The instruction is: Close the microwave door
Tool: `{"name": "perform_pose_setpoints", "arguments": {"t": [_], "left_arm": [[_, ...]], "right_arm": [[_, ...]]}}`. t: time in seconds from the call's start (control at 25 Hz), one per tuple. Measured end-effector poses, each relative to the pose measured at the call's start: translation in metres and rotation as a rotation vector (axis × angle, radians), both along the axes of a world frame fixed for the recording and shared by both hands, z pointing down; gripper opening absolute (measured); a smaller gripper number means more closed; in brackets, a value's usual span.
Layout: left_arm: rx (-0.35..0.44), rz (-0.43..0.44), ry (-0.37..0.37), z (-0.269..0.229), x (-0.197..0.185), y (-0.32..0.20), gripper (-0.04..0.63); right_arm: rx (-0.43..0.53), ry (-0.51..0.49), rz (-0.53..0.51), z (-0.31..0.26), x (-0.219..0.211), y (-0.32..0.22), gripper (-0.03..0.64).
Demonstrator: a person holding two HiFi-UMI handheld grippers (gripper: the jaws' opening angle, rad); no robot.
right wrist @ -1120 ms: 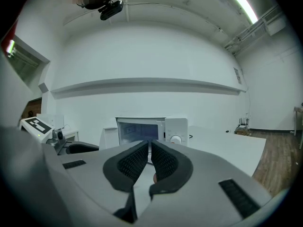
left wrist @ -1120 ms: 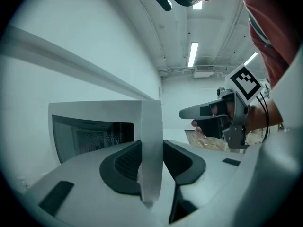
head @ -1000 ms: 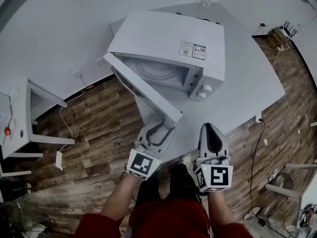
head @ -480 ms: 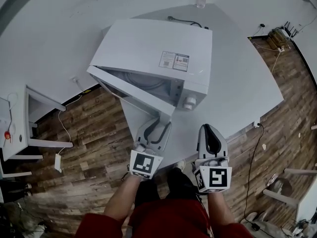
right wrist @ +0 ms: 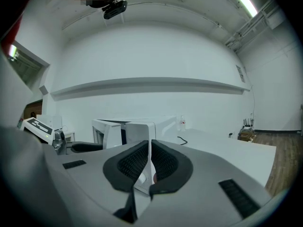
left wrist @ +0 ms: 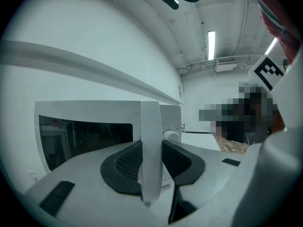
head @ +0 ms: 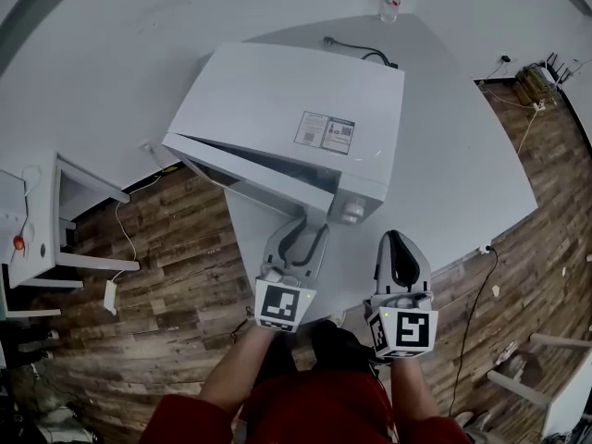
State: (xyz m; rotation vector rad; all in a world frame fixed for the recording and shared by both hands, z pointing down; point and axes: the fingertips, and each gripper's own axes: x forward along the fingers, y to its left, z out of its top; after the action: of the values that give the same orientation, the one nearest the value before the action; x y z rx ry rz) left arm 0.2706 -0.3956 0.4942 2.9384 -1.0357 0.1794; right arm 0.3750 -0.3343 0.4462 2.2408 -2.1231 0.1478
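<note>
Within left gripper (left wrist: pixel 152 161), microwave door edge (left wrist: pixel 151 124) upright

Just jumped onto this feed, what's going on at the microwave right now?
A person is working two handheld grippers at a white microwave on a table. The left gripper is clamped on the free edge of the microwave door, which is nearly shut, with only a narrow gap showing along the front. The right gripper is closed on nothing and hangs beside the left one, over the table edge.
</note>
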Motion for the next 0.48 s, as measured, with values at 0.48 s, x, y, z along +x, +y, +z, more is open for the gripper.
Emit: {"name": "perform_pose_setpoints", "arguments": {"t": [0.48], "left_arm": [[0.034,-0.020,0.009,-0.001,0.020,-0.022,0.140]], "right_arm": [[0.023,-0.002,0.019,-0.002,0.035,-0.026,0.038]]}}
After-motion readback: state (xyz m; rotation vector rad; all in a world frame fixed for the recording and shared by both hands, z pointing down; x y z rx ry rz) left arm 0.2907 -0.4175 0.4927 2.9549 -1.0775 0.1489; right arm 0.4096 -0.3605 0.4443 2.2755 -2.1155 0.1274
